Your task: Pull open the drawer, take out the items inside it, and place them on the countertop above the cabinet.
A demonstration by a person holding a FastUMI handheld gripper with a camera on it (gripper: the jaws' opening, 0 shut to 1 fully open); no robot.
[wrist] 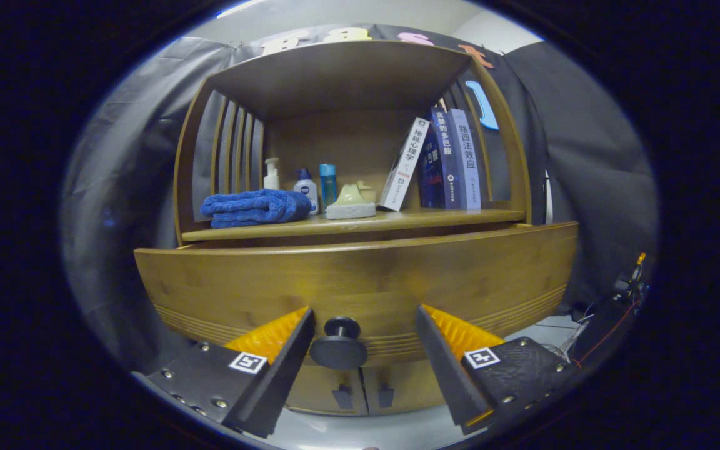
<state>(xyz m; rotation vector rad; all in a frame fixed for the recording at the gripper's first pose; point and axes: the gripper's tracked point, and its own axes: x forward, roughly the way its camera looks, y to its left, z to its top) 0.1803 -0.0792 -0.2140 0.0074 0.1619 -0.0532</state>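
Observation:
The wooden drawer front (pixel 460 281) spans the cabinet just ahead of me, and its round dark knob (pixel 339 344) sits low between my fingers, nearer the left one. My gripper (pixel 365 315) is open, a finger on each side of the knob, and neither finger visibly presses on it. A narrow dark gap runs between the drawer's top edge and the countertop (pixel 435 219) above it. The inside of the drawer is hidden.
On the countertop lie a folded blue towel (pixel 254 207), three small bottles (pixel 305 187), a pale green piece on a white block (pixel 352 203) and leaning books (pixel 444 162), under a wooden shelf roof. Two cabinet doors with small handles (pixel 363 395) sit below the drawer. Cables (pixel 610 312) lie at the right.

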